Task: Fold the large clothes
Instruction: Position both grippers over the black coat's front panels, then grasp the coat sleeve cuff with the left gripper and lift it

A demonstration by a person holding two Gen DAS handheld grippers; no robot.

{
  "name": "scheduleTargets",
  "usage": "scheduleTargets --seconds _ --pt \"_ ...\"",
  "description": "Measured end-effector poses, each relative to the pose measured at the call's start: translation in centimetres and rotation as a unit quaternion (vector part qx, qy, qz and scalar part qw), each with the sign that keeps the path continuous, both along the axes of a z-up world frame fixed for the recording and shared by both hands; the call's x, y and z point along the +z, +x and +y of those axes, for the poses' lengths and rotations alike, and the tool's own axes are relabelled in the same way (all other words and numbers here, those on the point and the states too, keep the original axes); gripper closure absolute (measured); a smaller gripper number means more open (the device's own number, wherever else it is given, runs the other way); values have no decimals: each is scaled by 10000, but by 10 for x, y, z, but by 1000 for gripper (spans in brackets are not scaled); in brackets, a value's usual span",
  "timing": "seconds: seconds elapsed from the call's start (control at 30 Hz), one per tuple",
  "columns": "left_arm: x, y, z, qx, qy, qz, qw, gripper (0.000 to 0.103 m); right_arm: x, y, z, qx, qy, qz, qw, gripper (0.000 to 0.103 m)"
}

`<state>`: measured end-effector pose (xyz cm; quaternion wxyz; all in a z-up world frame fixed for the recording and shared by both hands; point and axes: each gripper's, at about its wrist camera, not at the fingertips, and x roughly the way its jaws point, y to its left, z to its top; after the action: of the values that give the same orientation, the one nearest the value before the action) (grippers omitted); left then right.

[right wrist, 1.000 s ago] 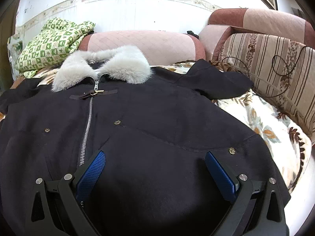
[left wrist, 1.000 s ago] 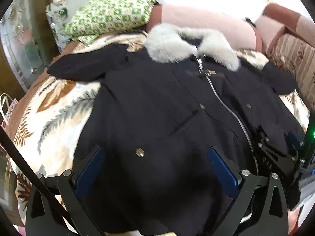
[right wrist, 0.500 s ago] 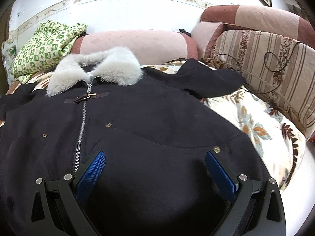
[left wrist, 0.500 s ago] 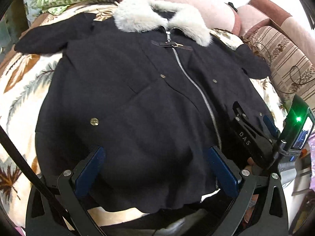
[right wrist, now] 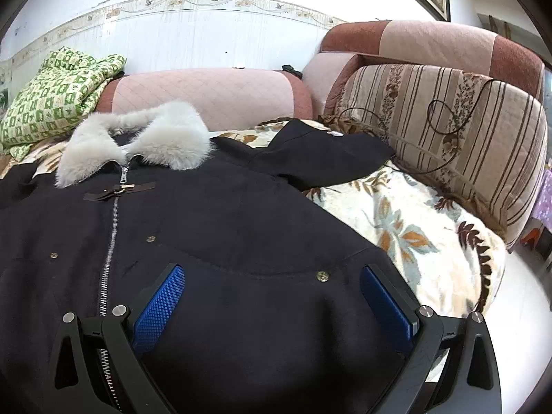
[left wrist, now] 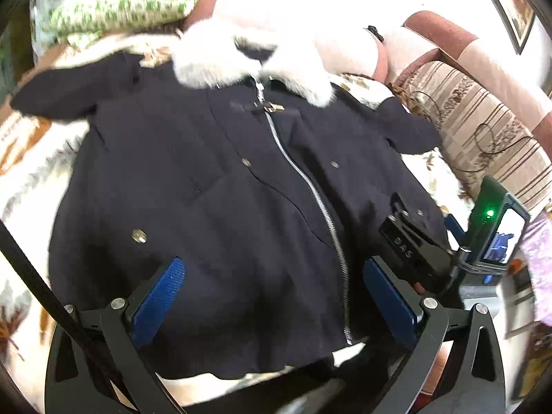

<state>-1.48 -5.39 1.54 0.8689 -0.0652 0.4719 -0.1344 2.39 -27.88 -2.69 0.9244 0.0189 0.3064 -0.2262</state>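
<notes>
A dark navy coat (left wrist: 214,186) with a white fur collar (left wrist: 248,58) and a silver zipper lies flat, front up, on a leaf-patterned blanket (left wrist: 31,158). It also shows in the right wrist view (right wrist: 220,241), with its collar (right wrist: 138,141) at the back and one sleeve (right wrist: 324,151) spread right. My left gripper (left wrist: 276,296) is open and empty above the coat's lower hem. My right gripper (right wrist: 272,303) is open and empty above the coat's lower right part; it also shows in the left wrist view (left wrist: 414,241).
A folded green patterned quilt (right wrist: 58,96) lies at the back left. Pink sofa cushions (right wrist: 210,96) and a striped cushion (right wrist: 448,127) with a dark cable on it border the blanket at back and right. The blanket's right edge (right wrist: 483,258) drops off.
My left gripper has pulled back and swung, so the coat's bottom hem now shows between its fingers. My right gripper has risen slightly. Both stayed open.
</notes>
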Motion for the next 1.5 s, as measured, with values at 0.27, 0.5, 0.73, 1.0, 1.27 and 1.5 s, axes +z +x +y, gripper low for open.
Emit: scheduleTargets --seconds 0.27,0.5,0.73,1.0,1.27,1.5 --pt "22 -12 5 550 821 -1002 9900 0 2 -1 7 67 -183 -25 9998 1" --pt "38 -22 11 1213 1436 -1880 9640 0 5 -3 19 213 -427 -65 9988 1" --pt "38 -20 11 1775 2461 -2223 9265 0 6 -3 26 313 -509 3 9982 1" --pt "27 -3 34 1784 2248 -1562 9451 0 8 -1 34 503 -538 69 9973 1" --pt "28 12 60 2041 2160 -1391 9446 0 22 8 46 773 -674 2 9947 1" --pt "33 24 84 2267 2114 -1389 9405 0 32 19 57 930 -737 -39 9929 1"
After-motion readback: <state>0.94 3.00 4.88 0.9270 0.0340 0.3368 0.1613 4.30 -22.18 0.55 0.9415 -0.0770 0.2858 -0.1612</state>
